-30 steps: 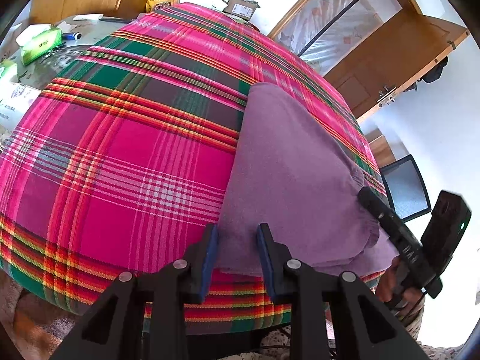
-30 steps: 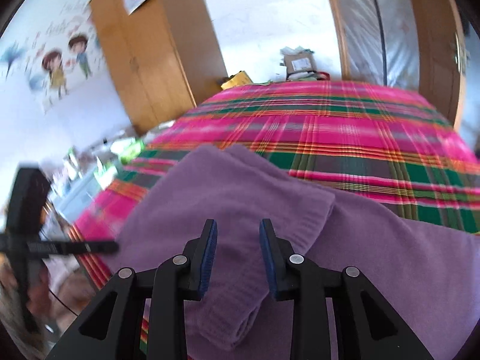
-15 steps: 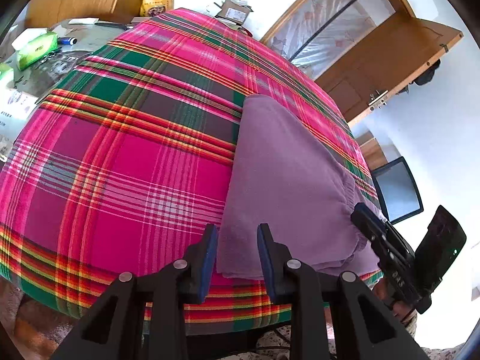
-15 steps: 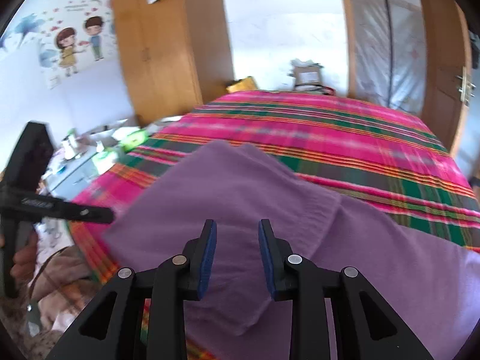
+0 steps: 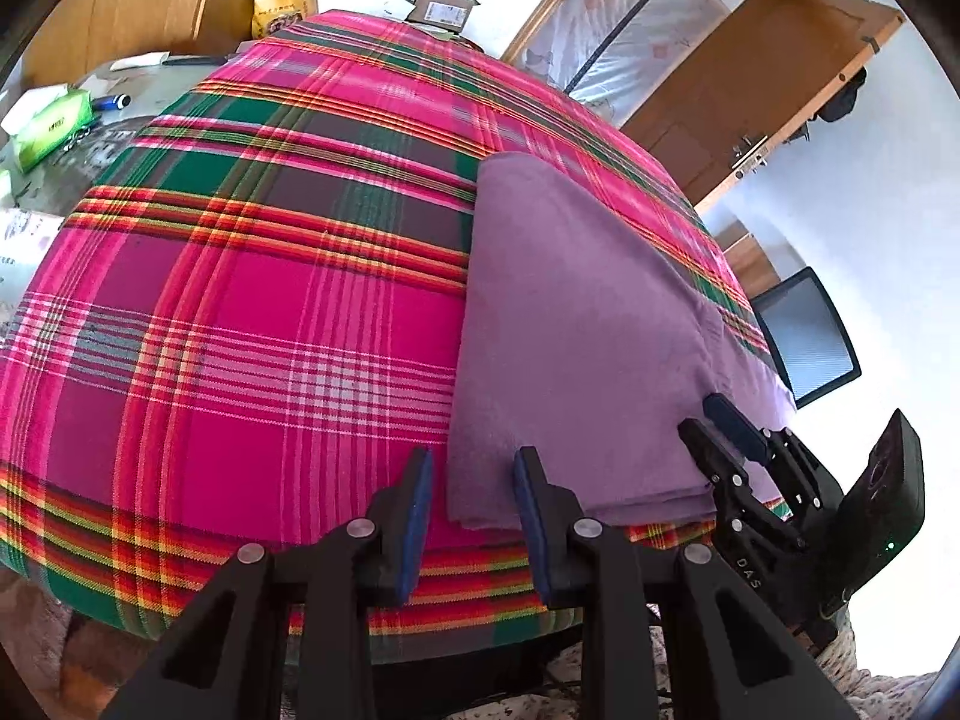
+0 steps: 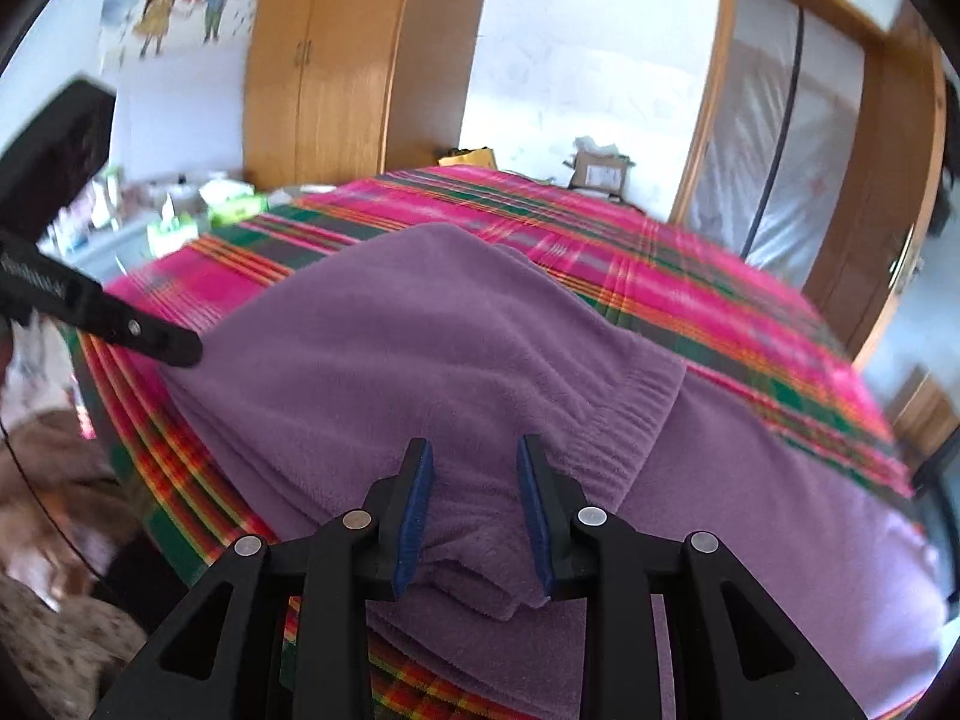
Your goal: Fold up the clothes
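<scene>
Left wrist view: our left gripper (image 5: 471, 507) stands wide apart, straddling the near corner of the folded purple fleece garment (image 5: 576, 324) lying on the pink plaid bedspread (image 5: 240, 300). Our right gripper (image 6: 474, 507) gapes likewise over a fleece fold.

A big bed with a pink checked cover (image 5: 240, 312) holds a purple sweater (image 5: 576, 324), folded, lying just past the fingers.
</scene>
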`<state>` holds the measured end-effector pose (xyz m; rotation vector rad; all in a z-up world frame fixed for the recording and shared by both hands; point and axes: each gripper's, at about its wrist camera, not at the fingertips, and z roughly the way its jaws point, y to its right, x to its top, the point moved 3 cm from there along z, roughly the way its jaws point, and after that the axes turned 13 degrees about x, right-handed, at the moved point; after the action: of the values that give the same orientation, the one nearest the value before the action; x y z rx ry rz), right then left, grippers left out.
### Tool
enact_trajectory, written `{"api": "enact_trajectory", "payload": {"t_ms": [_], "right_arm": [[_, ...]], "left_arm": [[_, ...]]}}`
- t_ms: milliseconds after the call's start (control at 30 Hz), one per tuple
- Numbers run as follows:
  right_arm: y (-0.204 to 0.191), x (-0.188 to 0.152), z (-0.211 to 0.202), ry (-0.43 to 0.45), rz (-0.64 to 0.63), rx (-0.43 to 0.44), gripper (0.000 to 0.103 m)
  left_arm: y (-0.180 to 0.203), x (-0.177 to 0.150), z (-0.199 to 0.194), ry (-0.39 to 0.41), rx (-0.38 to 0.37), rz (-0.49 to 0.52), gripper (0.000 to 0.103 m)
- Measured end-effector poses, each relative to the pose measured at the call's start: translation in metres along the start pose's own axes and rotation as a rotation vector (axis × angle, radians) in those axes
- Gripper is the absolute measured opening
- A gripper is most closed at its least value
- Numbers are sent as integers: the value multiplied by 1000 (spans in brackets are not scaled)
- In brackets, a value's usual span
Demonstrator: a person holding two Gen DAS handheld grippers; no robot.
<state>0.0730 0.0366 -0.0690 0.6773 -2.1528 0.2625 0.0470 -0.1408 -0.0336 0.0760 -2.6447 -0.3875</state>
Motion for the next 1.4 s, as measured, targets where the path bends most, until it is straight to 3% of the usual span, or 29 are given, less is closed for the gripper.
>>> {"api": "enact_trajectory", "payload": {"t_ms": [267, 400, 533, 633, 800, 1033, 1200, 1400], "right_arm": [[-6, 19, -12, 45, 38, 77, 31], [-31, 34, -8, 59, -36, 168, 35], [-49, 44, 5, 38, -23, 294, 37], [-67, 41, 13, 12, -67, 356, 44], [-88, 38, 30, -31, -118, 367, 50], [-104, 34, 48, -63, -201, 289, 51], [-101, 34, 47, -50, -203, 280, 51], [-99, 33, 46, -42, -195, 268, 42]], "left_arm": [[-6, 5, 1, -18, -21, -7, 28], [-11, 14, -3, -7, -37, -44, 28], [-18, 25, -4, -2, -47, -67, 28], [-19, 31, 0, -13, -47, -68, 28], [-20, 37, 7, -29, -42, -79, 28], [-18, 40, 15, -49, -37, -70, 28], [-15, 46, 17, -49, -43, -62, 28], [-13, 55, 24, -72, -53, -68, 28]]}}
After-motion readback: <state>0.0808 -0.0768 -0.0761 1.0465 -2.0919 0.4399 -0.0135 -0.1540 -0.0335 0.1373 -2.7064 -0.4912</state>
